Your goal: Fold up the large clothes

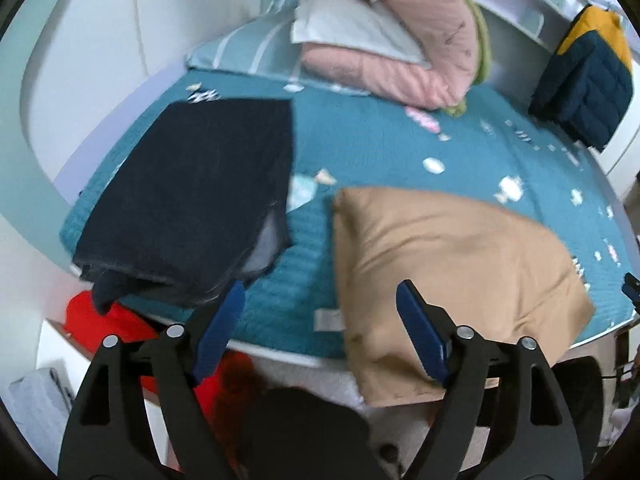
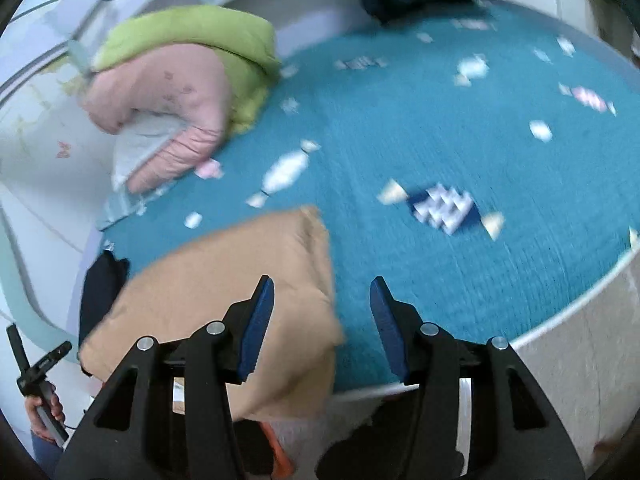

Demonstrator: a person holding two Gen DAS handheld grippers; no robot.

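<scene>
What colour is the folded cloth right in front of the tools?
Tan cloth, plain with no pattern. The left wrist view shows it best.

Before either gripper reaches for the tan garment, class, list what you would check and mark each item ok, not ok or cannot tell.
1. Left gripper open and holding nothing: ok.
2. Right gripper open and holding nothing: ok.
3. Tan garment lying fully on the bed: not ok, its near edge hangs over the side.
4. Dark garment apart from the tan one: ok, teal cover shows between them.
5. Bare cover to the right of the tan garment for spreading it: ok in the right wrist view.
6. Tan garment free of wrinkles: cannot tell, both views are blurred.
</scene>
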